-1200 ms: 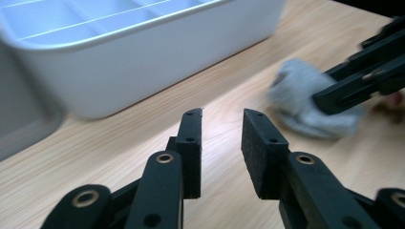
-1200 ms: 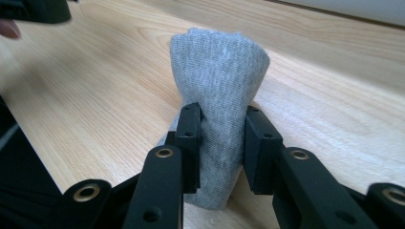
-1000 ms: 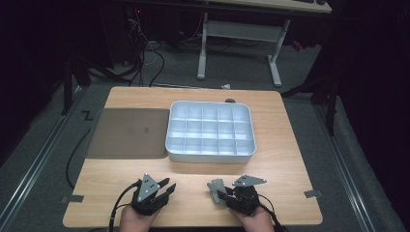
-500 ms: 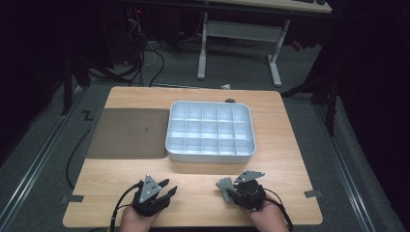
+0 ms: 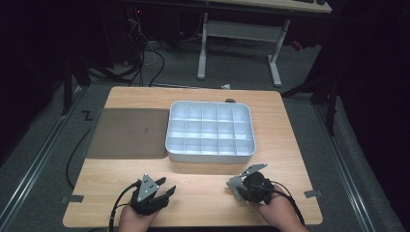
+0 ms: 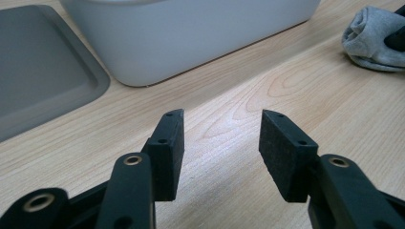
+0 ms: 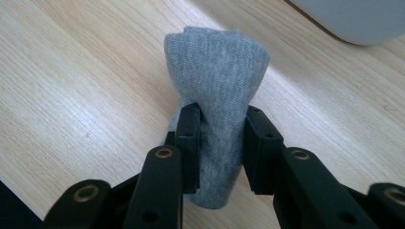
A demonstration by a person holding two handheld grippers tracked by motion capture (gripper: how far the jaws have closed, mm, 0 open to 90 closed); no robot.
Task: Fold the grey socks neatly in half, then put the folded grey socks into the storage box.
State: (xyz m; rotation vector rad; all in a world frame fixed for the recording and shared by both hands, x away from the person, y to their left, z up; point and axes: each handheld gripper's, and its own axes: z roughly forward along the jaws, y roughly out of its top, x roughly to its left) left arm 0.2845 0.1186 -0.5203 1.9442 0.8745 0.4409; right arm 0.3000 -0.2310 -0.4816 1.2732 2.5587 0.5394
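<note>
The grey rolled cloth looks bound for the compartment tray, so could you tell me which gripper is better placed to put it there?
Probably the right gripper: its jaws already clamp the grey cloth. The left gripper stands open over bare table, nothing between its jaws.

white compartment tray (image 5: 211, 147) sitting mid-table | grey mat (image 5: 128, 133) lying just left of it | wooden table (image 5: 203, 200) bearing both | cables (image 5: 145, 58) trailing on floor behind

Left claw (image 6: 222, 152): low over the table (image 5: 203, 198), nothing between its jaws.
Ahead of it: divided tray (image 6: 191, 33), mat (image 6: 43, 81) beside.
Sock (image 7: 217, 109): pinched in right claw (image 7: 222, 143), tray (image 7: 353, 19) beyond.
</note>
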